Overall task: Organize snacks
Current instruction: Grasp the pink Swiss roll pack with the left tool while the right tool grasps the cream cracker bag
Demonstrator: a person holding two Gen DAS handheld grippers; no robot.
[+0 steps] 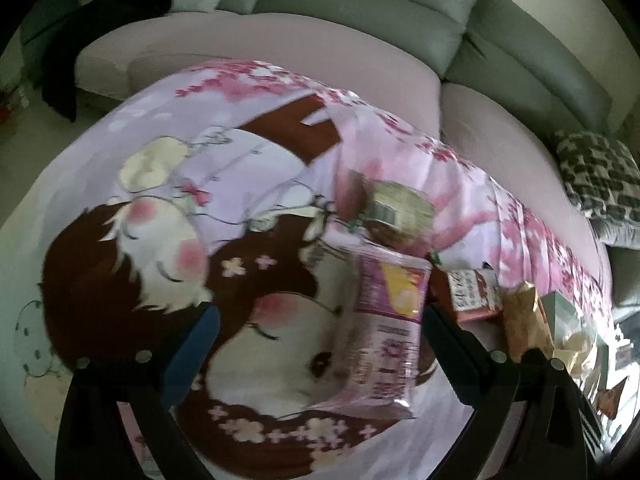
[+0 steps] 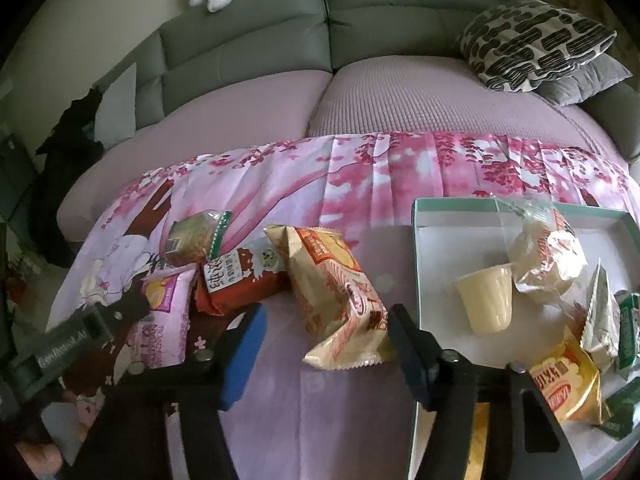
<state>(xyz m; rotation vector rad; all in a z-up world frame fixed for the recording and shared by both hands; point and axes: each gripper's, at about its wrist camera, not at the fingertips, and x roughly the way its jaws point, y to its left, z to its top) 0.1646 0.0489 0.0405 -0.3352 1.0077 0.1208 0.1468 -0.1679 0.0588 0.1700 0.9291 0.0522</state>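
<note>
Right claw (image 2: 324,344) tilts down, pads straddling cream snack packet (image 2: 340,300).

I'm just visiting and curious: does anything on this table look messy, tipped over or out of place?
Yes. In the white box a cream cup lies tipped on its side among wrapped snacks. Four packets are still outside it on the cloth: a beige packet, a red packet, a pink packet and a green-edged packet, overlapping in a loose row.

We note glossy, crinkled plastic snack wrappers (image 2: 340,300), a smooth printed cloth (image 2: 360,176), a ribbed matt sofa seat (image 2: 420,108), and a smooth pale plastic cup (image 2: 486,300).
</note>
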